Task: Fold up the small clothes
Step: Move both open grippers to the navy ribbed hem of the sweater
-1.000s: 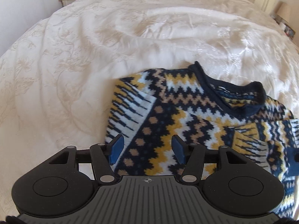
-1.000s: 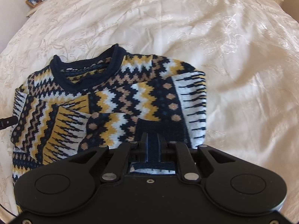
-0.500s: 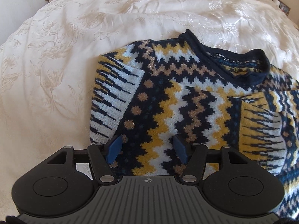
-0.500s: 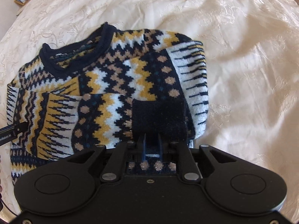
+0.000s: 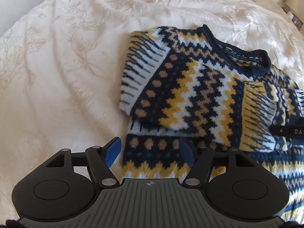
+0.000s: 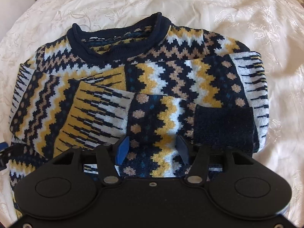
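**Both grippers spread over the sweater's lower half, hem edge nearest us**

We have the patterned knit sweater (image 6: 148, 87) lying on the cream bedspread (image 5: 57, 66), collar (image 6: 117, 38) at twelve o'clock in the right wrist view and both sleeves folded in across the chest. Its long axis runs from twelve to six o'clock, so the lower body lies under and toward us.

Our right gripper (image 6: 152, 149) hangs with its blue pads apart and nothing between them; the folded sleeve's dark cuff (image 6: 224, 125) sits just beside it at two o'clock. Our left gripper (image 5: 150, 153) is likewise spread wide, straddling the sweater's left edge: one pad over bare bedspread at nine o'clock, the other over the knit at three. The folded left sleeve (image 5: 180, 98) lies at twelve to one o'clock from it.

We judge that the next move is a bottom-to-collar fold, which turns on reaching the hem at six o'clock, below both fingers. Neither gripper is clearly nearer; the hem itself is hidden behind the gripper bodies.
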